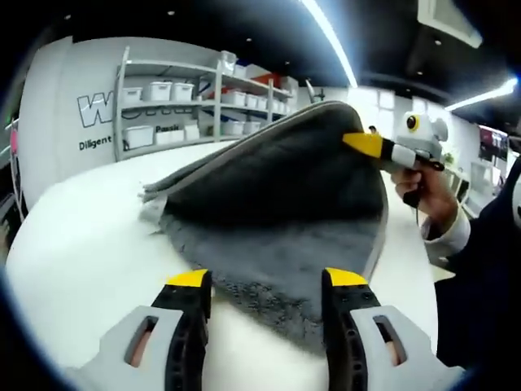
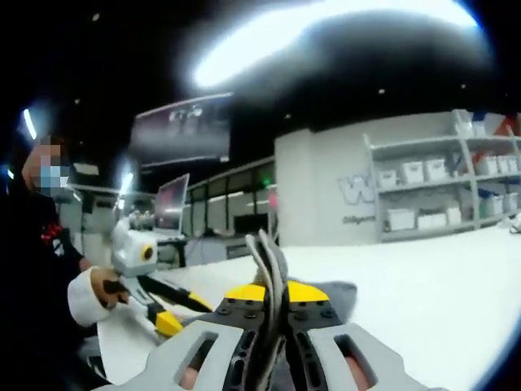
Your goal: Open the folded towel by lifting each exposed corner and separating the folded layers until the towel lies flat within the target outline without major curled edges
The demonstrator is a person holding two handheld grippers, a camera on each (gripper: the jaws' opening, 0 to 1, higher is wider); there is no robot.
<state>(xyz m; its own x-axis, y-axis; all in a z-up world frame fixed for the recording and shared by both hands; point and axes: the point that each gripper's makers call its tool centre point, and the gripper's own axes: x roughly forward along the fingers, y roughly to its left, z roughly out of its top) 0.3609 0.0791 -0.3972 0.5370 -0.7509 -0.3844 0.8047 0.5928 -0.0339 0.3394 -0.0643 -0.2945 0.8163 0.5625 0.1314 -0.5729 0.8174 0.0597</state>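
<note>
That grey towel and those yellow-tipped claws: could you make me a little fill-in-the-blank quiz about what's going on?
1. The right gripper is shut on the ___.
2. The left gripper has its jaws ___, holding nothing.
3. The towel lies partly on a ___ table.

Answers: towel; open; white

white table; shelving with white bins; open laptop.
</note>
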